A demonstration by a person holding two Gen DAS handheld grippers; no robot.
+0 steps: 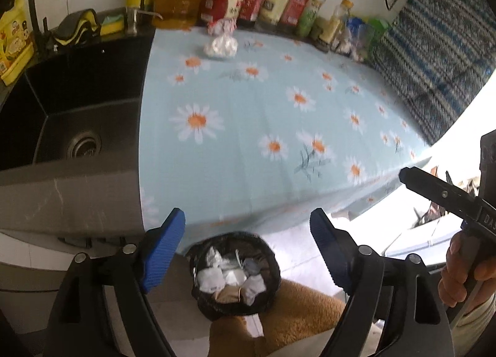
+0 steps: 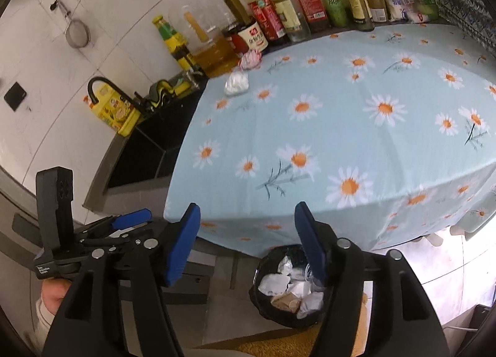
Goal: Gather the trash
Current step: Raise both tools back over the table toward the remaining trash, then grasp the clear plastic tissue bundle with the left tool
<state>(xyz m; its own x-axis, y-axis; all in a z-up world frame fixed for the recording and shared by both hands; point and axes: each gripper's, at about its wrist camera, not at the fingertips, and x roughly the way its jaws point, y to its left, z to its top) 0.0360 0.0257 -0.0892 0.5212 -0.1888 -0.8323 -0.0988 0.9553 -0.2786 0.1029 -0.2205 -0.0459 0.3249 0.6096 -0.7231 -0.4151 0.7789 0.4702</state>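
Both grippers hang over the floor in front of the counter, above a small black-lined trash bin (image 1: pixel 235 273) that stands upright on the floor just off the counter's front edge, its mouth facing up. The bin holds crumpled white paper wads (image 1: pixel 210 279) and a brownish scrap.

The left gripper (image 1: pixel 248 239) has its blue pads spread apart with nothing between them; the bin shows through the gap. The right gripper (image 2: pixel 246 239) also stands with its jaws parted and nothing held, the bin (image 2: pixel 288 285) below and a little right of the gap.

On the daisy-print tablecloth (image 1: pixel 279 115), two pieces of trash remain near the back edge, toward the left corner by the sink (image 1: pixel 77 115). A crumpled clear-white plastic wad (image 1: pixel 220 47) lies on the cloth, roughly round with no clear long axis. Just behind it, a pink-and-white crumpled wrapper (image 1: pixel 221 27) sits against the row of bottles (image 1: pixel 279 0) lining the back edge. In the right wrist view the wad (image 2: pixel 237 83) and the wrapper (image 2: pixel 250 58) lie close together, apart from each other.
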